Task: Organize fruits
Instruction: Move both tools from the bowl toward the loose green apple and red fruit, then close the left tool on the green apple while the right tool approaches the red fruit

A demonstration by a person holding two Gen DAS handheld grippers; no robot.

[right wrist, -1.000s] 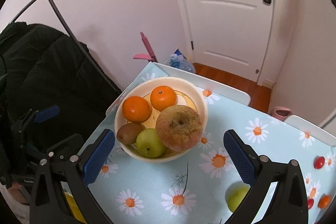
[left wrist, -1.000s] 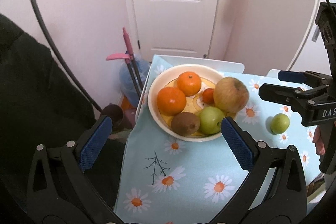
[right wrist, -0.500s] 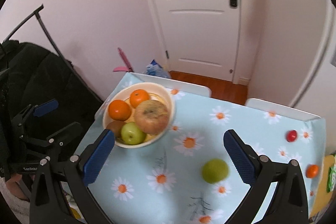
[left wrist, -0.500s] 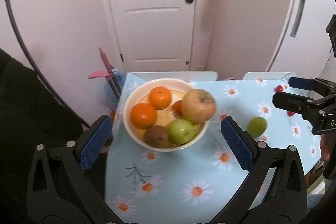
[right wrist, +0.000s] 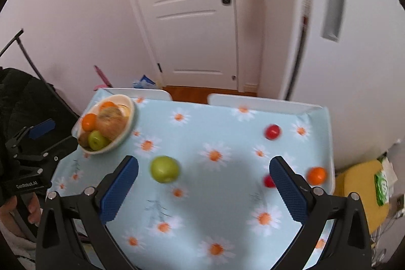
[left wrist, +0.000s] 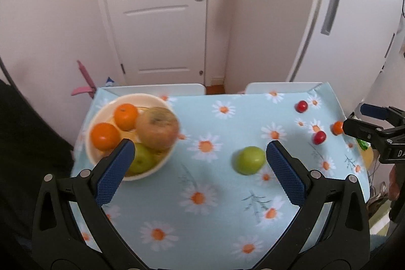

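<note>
Both views are swinging rightward since a second ago: the bowl is sliding to the left of frame, while the loose green apple is nearing centre. The left gripper and right gripper are hovering wide apart, empty.

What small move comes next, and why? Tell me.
Probably lower the right gripper toward the green apple on the cloth and centre it between the open jaws. The apple lies loose outside the bowl, nearer this gripper's left finger, and both grippers are empty.
</note>
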